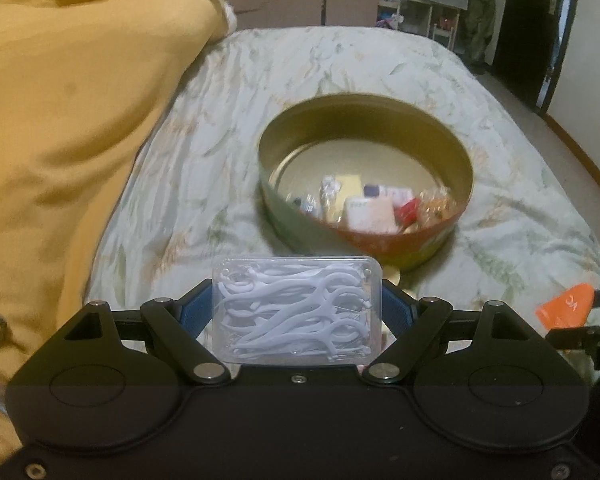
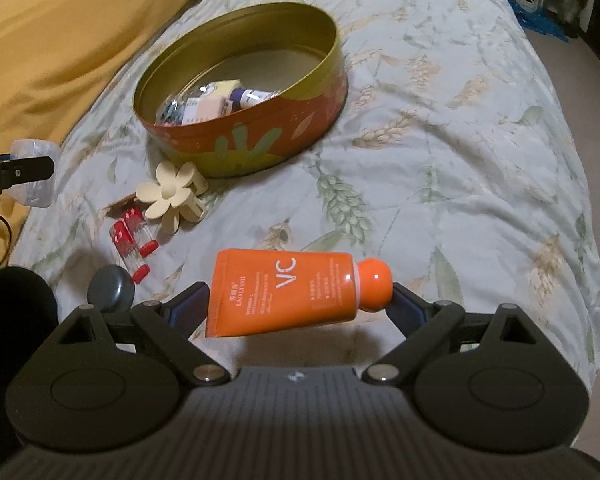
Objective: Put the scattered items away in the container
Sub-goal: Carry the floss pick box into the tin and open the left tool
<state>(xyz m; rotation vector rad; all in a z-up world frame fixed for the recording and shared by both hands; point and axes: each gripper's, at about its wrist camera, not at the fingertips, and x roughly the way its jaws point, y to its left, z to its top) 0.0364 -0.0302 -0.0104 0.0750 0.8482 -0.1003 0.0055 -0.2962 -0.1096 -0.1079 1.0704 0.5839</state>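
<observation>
Yellow blanket [image 1: 80,100]: heaped along the left side of the bed, beside the round tin
Left gripper [image 1: 296,308]: clamped on a clear box of floss picks [image 1: 296,312], one finger on each short end; box held lengthwise across the fingers, raised above the bed, short of the tin's near wall; seen again at the left edge of the right wrist view, pinched between black fingers
Red-capped vials [image 2: 134,242]: two, lying side by side on the bedspread, just left of the flower clip
Dark round disc [image 2: 111,288]: on the bedspread near the vials, partly behind the right gripper's left finger link
Flower hair clip [image 2: 172,196]: cream, lying on the bedspread just beside the tin's near wall
Tin [image 2: 260,136]: round, open, orange and green outside, gold inside; sits on the floral bedspread [image 2: 460,160]; small bottles and packets piled against its near wall, details blurred
Right gripper [image 2: 300,300]: pinching an orange tube [image 2: 284,292] marked VC; tube lies crosswise, flat crimped end to the left, round cap to the right; held above the bedspread, well short of the tin
</observation>
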